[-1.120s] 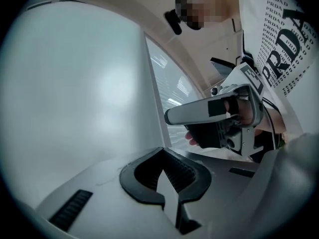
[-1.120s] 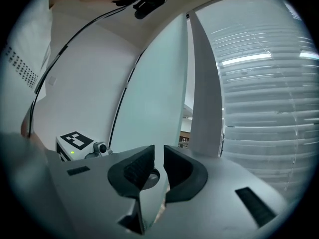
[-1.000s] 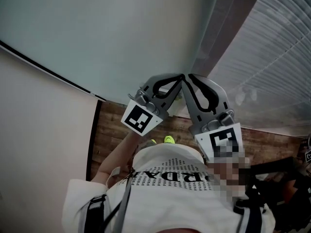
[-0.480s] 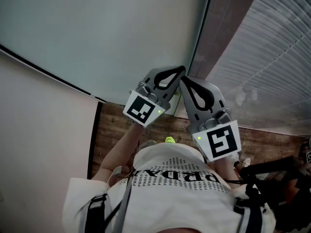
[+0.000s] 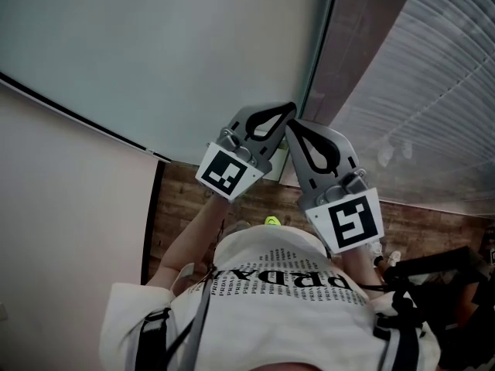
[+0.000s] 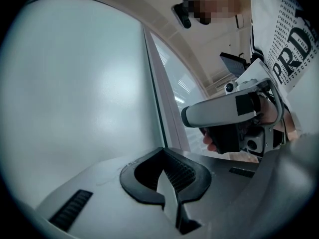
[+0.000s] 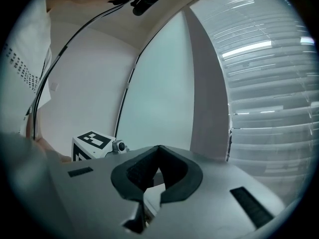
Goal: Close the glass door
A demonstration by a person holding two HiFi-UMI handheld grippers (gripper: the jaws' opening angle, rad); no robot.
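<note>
The frosted glass door [image 5: 155, 45] fills the upper left of the head view, and its right edge lies against the grey frame post [image 5: 363, 29]. No gap shows between door [image 7: 159, 93] and post [image 7: 207, 83] in the right gripper view. My left gripper [image 5: 283, 111] and right gripper [image 5: 291, 127] are side by side with their tips at the door's edge. Both are shut with nothing between the jaws, as seen at the left gripper [image 6: 162, 151] and right gripper [image 7: 158, 148]. Whether the tips touch the glass I cannot tell.
A glass pane with horizontal blinds [image 5: 441, 107] stands right of the post. A white wall [image 5: 62, 207] meets the door on the left. Below is a wooden floor [image 5: 178, 199], the person's white printed shirt [image 5: 278, 300], and dark equipment [image 5: 433, 265] at the lower right.
The narrow gap between door and post has closed. My right gripper's jaws, slightly apart before, have come together. Both grippers shifted a little toward the post.
</note>
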